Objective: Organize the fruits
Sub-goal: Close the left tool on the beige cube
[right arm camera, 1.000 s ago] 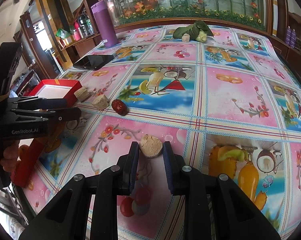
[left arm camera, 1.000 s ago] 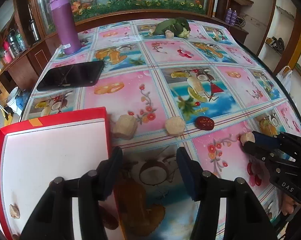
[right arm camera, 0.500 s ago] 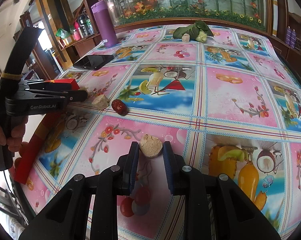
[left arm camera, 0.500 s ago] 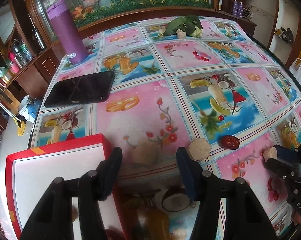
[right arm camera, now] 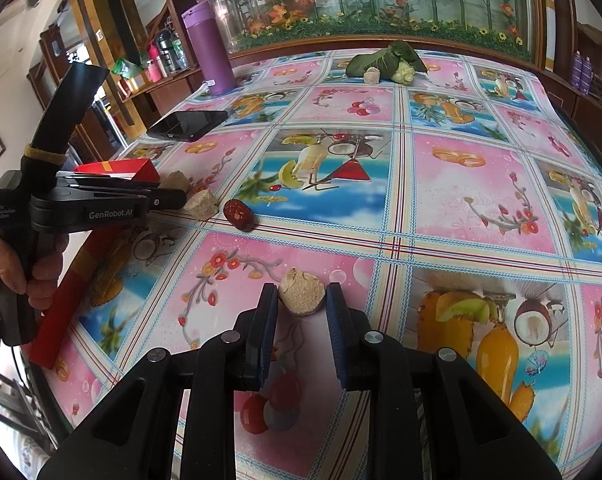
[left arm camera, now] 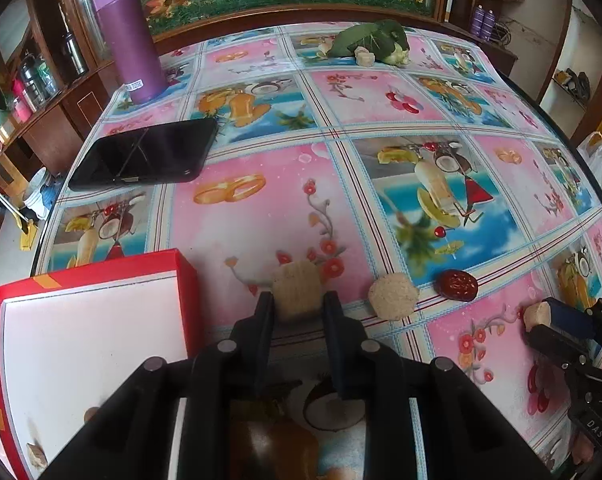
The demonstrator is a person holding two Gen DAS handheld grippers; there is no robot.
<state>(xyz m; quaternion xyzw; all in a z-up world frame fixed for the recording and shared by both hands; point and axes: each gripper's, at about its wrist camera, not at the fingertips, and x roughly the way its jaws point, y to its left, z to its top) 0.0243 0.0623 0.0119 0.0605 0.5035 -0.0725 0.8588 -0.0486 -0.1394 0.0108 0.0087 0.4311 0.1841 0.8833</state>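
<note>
1. While it points down at the table, the left gripper (left arm camera: 297,304) has its two fingers squeezed on a tan fruit chunk (left arm camera: 297,290), one finger on each side.
2. That chunk sits on the flowery tablecloth (left arm camera: 261,216), just beside the corner of the red box (left arm camera: 183,280).
3. The box has red walls and a white floor. A small tan piece (left arm camera: 37,456) lies in its near corner.
4. A round tan piece (left arm camera: 393,296) lies just to the right of the held chunk, not touching it.
5. A dark red date (left arm camera: 457,285) lies a little further to the right.
6. The right gripper (right arm camera: 302,300) is pinched narrow on its own round tan chunk (right arm camera: 303,291). Both blue pads touch its sides, and it is low over the cloth; I cannot tell if it touches.
7. In the right view, a hand (right arm camera: 17,268) holds the left gripper's handle at the left edge.
8. Further back lie a black phone (left arm camera: 145,156) and a tall purple bottle (left arm camera: 127,36), well apart from the grippers.
9. At the far end of the table sits a pile of green leaves (left arm camera: 369,38) with another tan piece (left arm camera: 364,57) and a pale lumpy thing beside it.
10. Nothing stands between the left gripper and the box.
</note>
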